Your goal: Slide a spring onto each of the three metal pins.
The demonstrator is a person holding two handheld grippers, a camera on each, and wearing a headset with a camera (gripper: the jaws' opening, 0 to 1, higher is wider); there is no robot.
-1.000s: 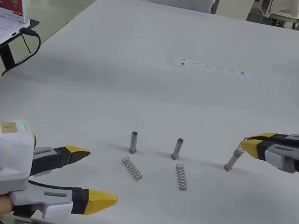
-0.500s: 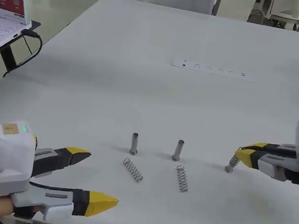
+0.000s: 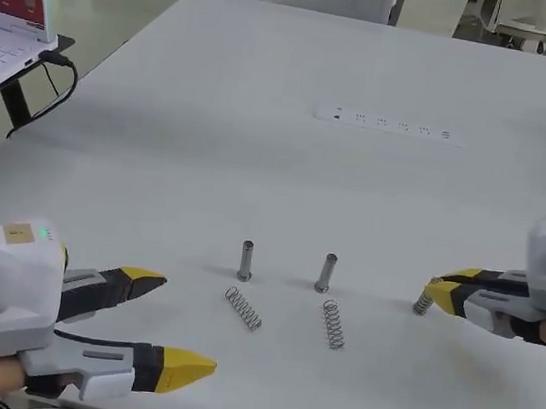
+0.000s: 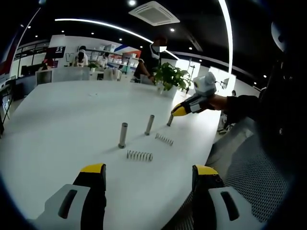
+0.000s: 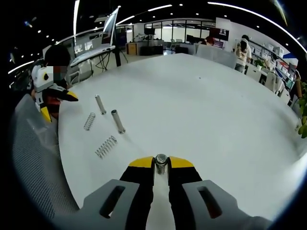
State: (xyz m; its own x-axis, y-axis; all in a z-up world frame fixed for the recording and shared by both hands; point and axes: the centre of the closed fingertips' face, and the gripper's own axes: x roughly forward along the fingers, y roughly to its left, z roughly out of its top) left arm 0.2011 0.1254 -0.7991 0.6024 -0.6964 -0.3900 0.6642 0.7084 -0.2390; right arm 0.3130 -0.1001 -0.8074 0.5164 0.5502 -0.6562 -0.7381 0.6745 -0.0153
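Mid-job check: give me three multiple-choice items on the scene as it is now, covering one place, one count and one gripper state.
1. Where is the right gripper?
A. at the rightmost pin
B. at the middle pin
C. over the laptop

2. How many springs lie loose on the table?
A. one
B. two
C. three

3. The left gripper is:
A. shut on a spring
B. shut on nothing
C. open

Key:
1. A: its jaws close around the third spring on that pin.
2. B: the left loose spring and the right loose spring lie flat near two bare pins.
3. C: its jaws stand wide apart with nothing between them.
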